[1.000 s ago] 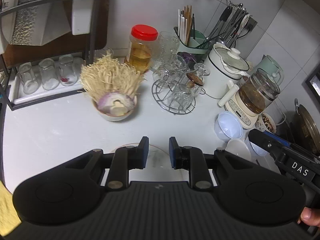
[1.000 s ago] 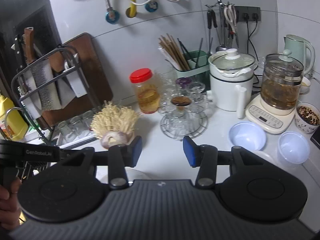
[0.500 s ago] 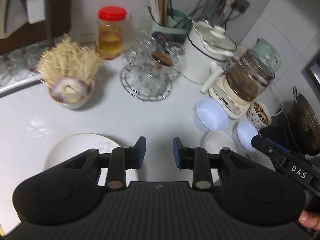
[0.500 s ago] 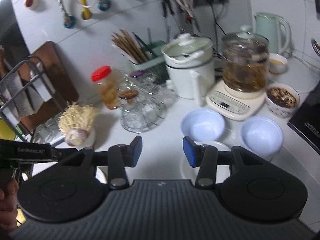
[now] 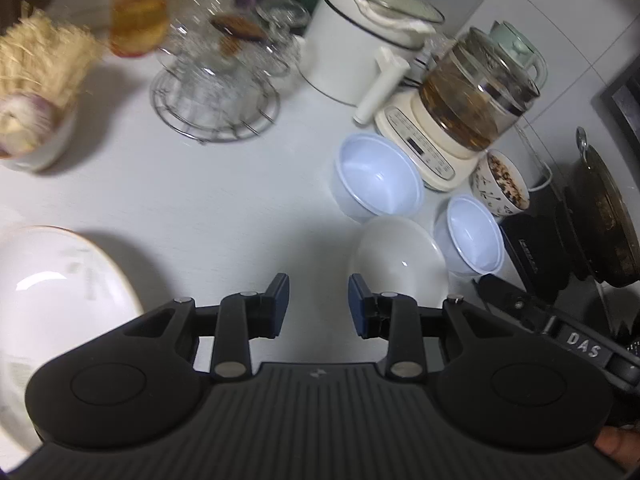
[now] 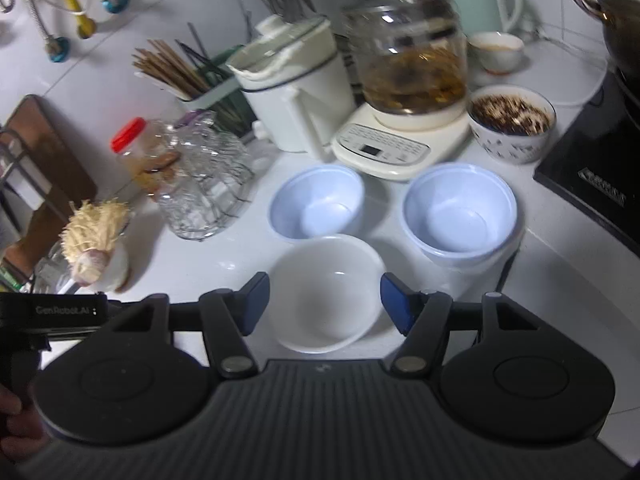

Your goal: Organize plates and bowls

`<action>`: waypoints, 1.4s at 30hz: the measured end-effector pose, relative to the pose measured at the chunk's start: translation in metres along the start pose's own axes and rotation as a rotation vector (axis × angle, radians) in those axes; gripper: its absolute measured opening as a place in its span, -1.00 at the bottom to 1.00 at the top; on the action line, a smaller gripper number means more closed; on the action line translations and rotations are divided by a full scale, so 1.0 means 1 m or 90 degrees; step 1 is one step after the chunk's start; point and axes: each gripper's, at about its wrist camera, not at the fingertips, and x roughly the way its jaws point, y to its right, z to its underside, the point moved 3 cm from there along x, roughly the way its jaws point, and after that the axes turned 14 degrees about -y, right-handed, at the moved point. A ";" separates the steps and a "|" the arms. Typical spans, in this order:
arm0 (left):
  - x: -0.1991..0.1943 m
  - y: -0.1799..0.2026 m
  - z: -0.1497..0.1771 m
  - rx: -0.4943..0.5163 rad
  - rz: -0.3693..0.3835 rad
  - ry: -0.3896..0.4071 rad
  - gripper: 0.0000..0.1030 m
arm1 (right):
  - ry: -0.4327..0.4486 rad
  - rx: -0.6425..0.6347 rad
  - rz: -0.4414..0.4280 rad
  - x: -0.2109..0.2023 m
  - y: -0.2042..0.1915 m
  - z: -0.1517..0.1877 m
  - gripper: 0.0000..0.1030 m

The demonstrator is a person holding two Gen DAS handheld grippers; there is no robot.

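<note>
White bowl [image 6: 326, 292] btwn right gripper [image 6: 324, 302] fingers.

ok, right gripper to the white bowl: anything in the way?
Nothing visible. The right gripper is open, and the white bowl shows straight ahead between its fingers. Two pale blue bowls sit behind it, out of the path.

Black ribbed left gripper [image 5: 316, 304], right gripper [image 6: 324, 300], blue pads [image 6: 392, 304] (silver screws), white lettering

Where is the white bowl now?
In the right wrist view, the white bowl sits on the counter between the open right gripper fingers, just in front of two pale blue bowls.
</note>
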 end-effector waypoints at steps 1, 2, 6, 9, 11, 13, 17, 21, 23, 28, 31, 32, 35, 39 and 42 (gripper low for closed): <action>0.007 0.002 -0.002 0.000 0.003 -0.004 -0.28 | -0.006 0.005 0.002 0.005 0.004 0.000 0.23; 0.015 0.004 -0.004 0.001 0.005 -0.011 -0.28 | -0.012 0.011 0.004 0.011 0.008 0.001 0.23; 0.035 0.016 -0.014 0.037 0.010 -0.015 -0.28 | -0.033 0.035 0.001 0.031 0.023 0.000 0.04; 0.053 0.018 -0.021 0.045 0.021 -0.025 -0.28 | -0.047 0.053 0.001 0.047 0.031 0.000 -0.14; 0.065 0.017 -0.026 0.050 0.029 -0.031 -0.28 | -0.048 0.060 -0.002 0.054 0.035 0.000 -0.18; 0.075 0.016 -0.029 0.050 0.030 -0.035 -0.31 | -0.049 0.064 0.002 0.062 0.039 0.000 -0.24; 0.089 0.014 -0.034 0.058 0.042 -0.039 -0.50 | -0.050 0.072 0.002 0.075 0.045 -0.001 -0.50; 0.093 0.013 -0.036 0.062 0.065 -0.036 -0.67 | -0.048 0.069 -0.017 0.081 0.044 -0.002 -0.69; 0.093 0.013 -0.037 0.066 0.067 -0.037 -0.71 | -0.050 0.068 -0.021 0.083 0.042 -0.003 -0.71; 0.081 0.008 -0.041 0.045 0.062 -0.057 -0.73 | -0.077 0.061 -0.031 0.078 0.030 -0.009 -0.71; 0.067 0.005 -0.040 0.031 0.056 -0.062 -0.73 | -0.102 0.047 -0.040 0.073 0.021 -0.013 -0.71; 0.061 0.004 -0.039 0.027 0.050 -0.060 -0.73 | -0.107 0.038 -0.045 0.071 0.017 -0.014 -0.71; 0.044 -0.004 -0.036 0.008 0.031 -0.047 -0.73 | -0.120 0.006 -0.059 0.069 0.002 -0.016 -0.71; 0.028 -0.022 -0.033 -0.025 0.012 -0.028 -0.73 | -0.131 -0.029 -0.080 0.073 -0.019 -0.018 -0.71; 0.021 -0.036 -0.031 -0.046 -0.002 -0.016 -0.73 | -0.134 -0.058 -0.089 0.079 -0.035 -0.019 -0.71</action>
